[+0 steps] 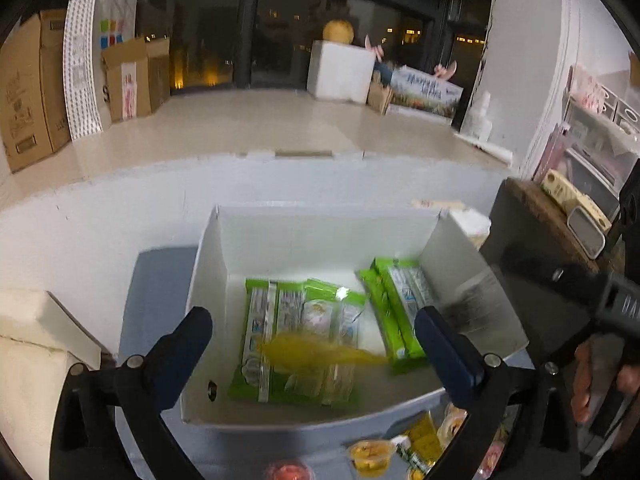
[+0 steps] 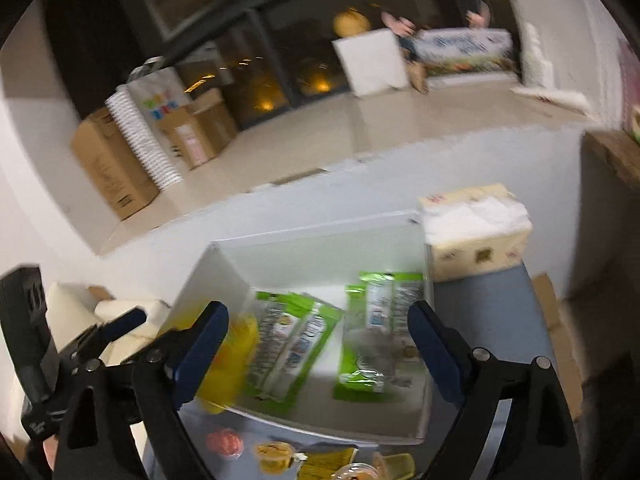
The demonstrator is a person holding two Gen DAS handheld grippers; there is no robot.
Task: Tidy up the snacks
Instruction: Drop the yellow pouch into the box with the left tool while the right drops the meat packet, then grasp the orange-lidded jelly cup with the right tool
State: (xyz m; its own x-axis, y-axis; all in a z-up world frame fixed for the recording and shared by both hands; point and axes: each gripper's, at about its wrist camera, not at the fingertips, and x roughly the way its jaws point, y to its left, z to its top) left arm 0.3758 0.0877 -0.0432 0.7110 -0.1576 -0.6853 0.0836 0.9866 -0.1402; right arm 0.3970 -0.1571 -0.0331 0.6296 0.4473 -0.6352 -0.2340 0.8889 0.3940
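A white box (image 1: 280, 236) stands on the blue-grey table and holds several green snack packets (image 1: 296, 320). My left gripper (image 1: 312, 336) is open above the box, fingers wide apart. A blurred yellow snack (image 1: 316, 354) is in mid-air between the fingers, over the packets, touching neither finger. My right gripper (image 2: 316, 332) is open and empty above the same box (image 2: 320, 236), where the green packets (image 2: 288, 344) and the yellow blur (image 2: 228, 360) show at the box's left wall.
Loose snacks lie in front of the box: jelly cups (image 1: 368, 456) and yellow packets (image 1: 424, 436), also in the right wrist view (image 2: 276, 456). A tissue pack (image 2: 476, 232) stands right of the box. A dark wooden stand (image 1: 532, 216) is at the right. Cardboard boxes (image 1: 32, 92) line the far wall.
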